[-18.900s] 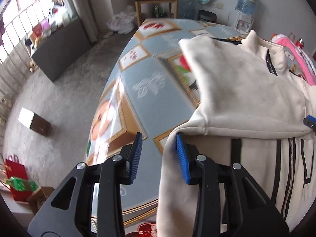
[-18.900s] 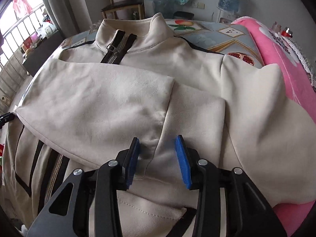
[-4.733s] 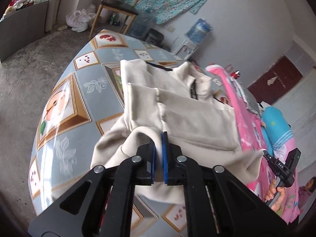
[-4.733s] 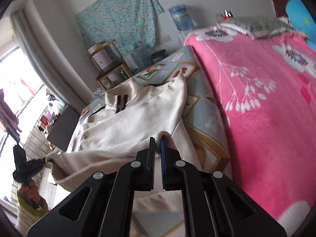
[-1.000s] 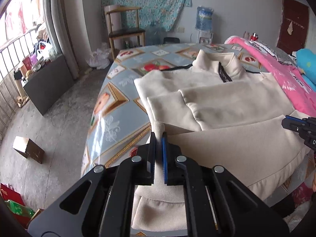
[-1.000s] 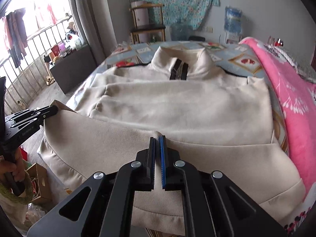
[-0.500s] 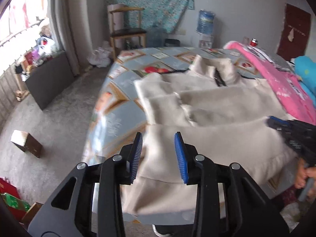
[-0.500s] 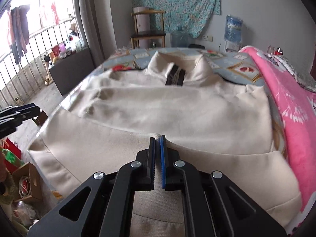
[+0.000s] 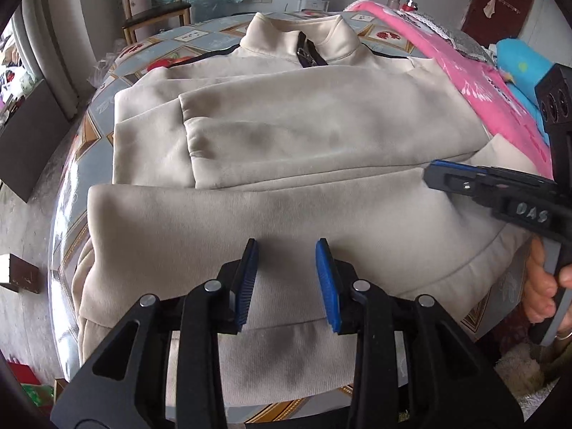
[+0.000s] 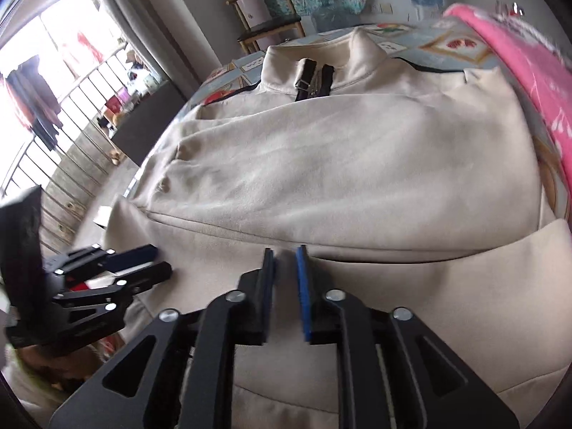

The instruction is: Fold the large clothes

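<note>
**Hem folded up, both grippers let go**

The cream fleece jacket [image 9: 321,136] lies flat on the glossy patterned table [image 9: 89,121], its hem near the front edge and bare tabletop to the left. The left gripper [image 9: 286,279] stands parted above the soft ribbed hem. The right gripper [image 10: 285,279] has just been opening, its narrow gap over the fold, gripping nothing. A pink blanket [image 9: 475,82] borders the right side.

cream jacket [image 9: 286,150], pink blanket [image 9: 475,82]
</note>
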The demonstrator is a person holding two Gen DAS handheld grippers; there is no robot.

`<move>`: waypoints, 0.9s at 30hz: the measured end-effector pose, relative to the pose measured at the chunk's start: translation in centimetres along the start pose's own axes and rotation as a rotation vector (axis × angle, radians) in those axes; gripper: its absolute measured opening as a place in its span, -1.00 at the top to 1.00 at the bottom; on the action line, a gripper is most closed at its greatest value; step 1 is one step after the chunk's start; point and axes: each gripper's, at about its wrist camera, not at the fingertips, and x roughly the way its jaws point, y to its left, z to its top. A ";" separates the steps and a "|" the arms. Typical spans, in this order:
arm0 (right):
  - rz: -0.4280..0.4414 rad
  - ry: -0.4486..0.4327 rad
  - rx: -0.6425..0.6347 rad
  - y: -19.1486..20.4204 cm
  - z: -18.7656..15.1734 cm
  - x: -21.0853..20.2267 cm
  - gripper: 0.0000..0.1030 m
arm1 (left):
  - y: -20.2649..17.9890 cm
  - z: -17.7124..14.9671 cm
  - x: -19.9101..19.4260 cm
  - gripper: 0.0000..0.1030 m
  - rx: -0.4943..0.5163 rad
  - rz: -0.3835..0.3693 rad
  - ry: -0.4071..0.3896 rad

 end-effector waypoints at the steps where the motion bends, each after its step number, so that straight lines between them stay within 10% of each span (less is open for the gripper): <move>1: -0.001 0.001 0.016 -0.7 0.2 -0.7 0.56 | 0.1 -0.1 0.0 0.38 -0.007 0.000 -0.004; 13: -0.150 -0.084 0.115 -7.7 0.1 -8.3 0.09 | 0.9 0.2 -0.3 0.38 -0.040 -0.016 0.009; 27: -0.359 -0.023 0.045 -10.8 -1.0 -7.0 0.23 | 0.7 0.2 -0.2 0.38 -0.039 -0.006 0.007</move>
